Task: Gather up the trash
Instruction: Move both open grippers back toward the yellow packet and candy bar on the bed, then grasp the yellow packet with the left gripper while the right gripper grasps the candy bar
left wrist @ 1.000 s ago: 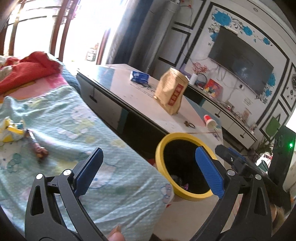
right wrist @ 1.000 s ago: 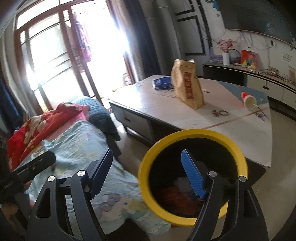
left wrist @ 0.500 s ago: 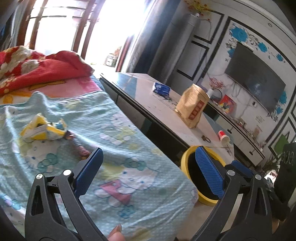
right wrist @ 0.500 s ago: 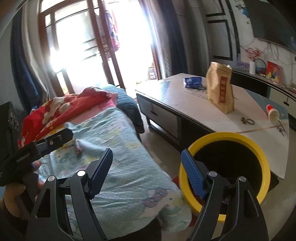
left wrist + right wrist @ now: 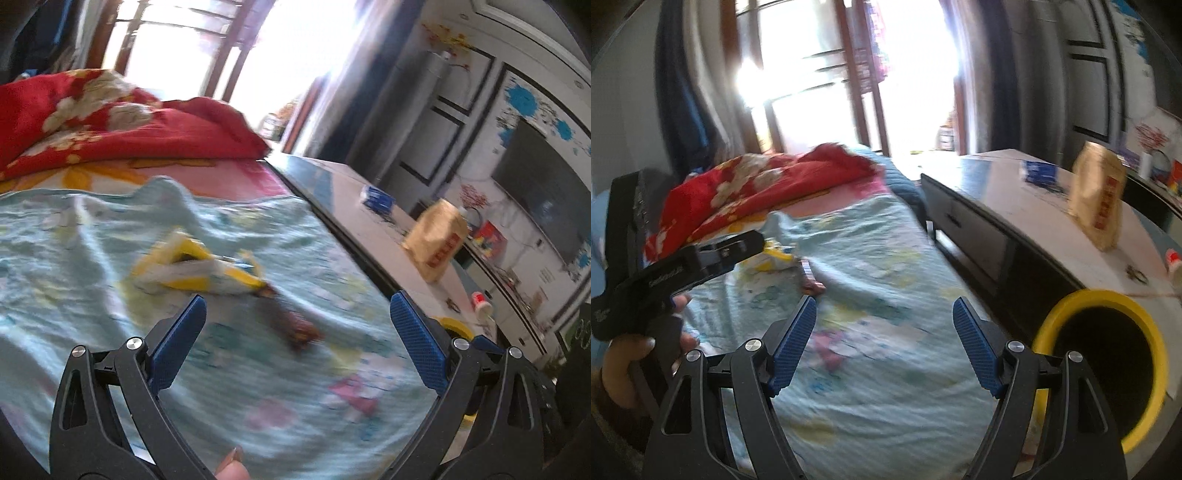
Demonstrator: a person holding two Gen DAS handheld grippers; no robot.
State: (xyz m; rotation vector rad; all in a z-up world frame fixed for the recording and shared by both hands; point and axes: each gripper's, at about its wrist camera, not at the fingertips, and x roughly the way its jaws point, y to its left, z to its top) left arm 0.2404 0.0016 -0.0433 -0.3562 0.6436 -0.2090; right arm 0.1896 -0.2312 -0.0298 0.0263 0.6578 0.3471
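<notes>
1. We see the trash on the bed: a crumpled yellow-and-white wrapper lies on the pale blue cartoon-print blanket, and a dark brown wrapper lies just beside it, toward the bed's edge. Both are blurred, so we cannot read any print on them.
2. In the right wrist view the same yellow-and-white wrapper and brown wrapper show near the tip of the left hand-held gripper.
3. Our left hand-held gripper hovers above the blanket with its blue pads spread wide and nothing between them; the brown wrapper sits in the gap's line of sight, apart from both pads.
4. Our right hand-held gripper is likewise wide open and holds nothing, hanging over the blanket nearer the foot of the bed.
5. A hand grips the handle of the left hand-held gripper at the lower left of the right wrist view.
6. The yellow-rimmed trash bin stands on the floor between the bed and the surface, at the right hand-held gripper's right side.
7. A red floral quilt is bunched at the bed's far end.
8. On the surface stand a tan paper bag, a blue packet and a small red-and-white cup lying on its side.
</notes>
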